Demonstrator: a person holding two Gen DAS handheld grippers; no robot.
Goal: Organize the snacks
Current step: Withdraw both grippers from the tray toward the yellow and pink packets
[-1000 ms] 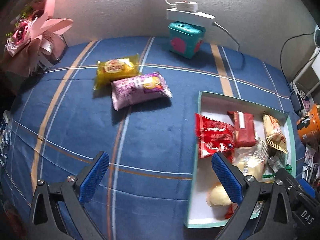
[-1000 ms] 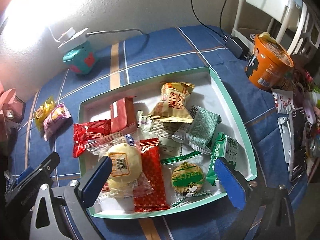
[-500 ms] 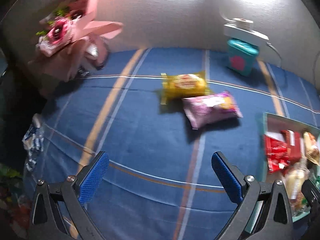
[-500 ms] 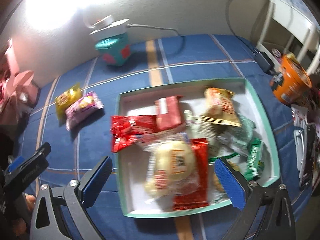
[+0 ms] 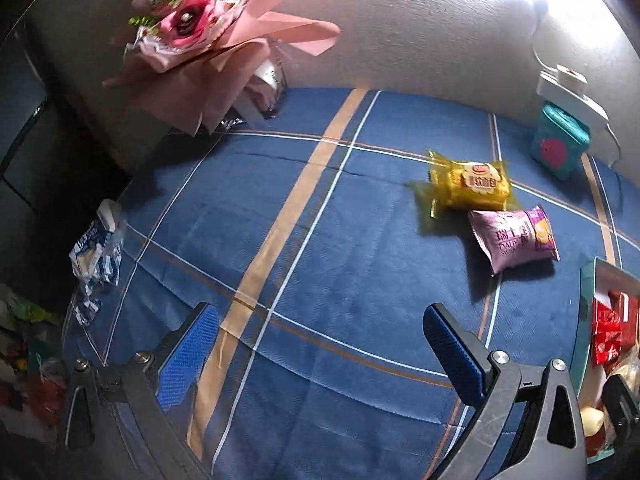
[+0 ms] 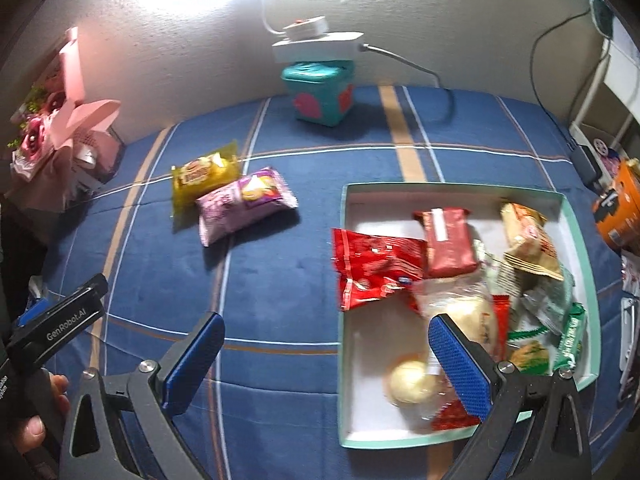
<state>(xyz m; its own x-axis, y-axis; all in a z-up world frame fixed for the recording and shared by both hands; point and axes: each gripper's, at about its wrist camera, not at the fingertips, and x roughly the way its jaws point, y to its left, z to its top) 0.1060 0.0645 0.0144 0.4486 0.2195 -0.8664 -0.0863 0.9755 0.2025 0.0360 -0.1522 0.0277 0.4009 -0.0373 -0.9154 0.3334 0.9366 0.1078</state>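
Both jaws are held wide and empty on the left gripper [image 5: 320, 344] and right gripper [image 6: 326, 354]. Yellow packet [image 6: 204, 174] and purple packet [image 6: 244, 200] lie touching, left of the tray [image 6: 345, 240], probably awaiting collection.

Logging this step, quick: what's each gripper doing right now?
Left gripper: open, holding nothing.
Right gripper: open, holding nothing.
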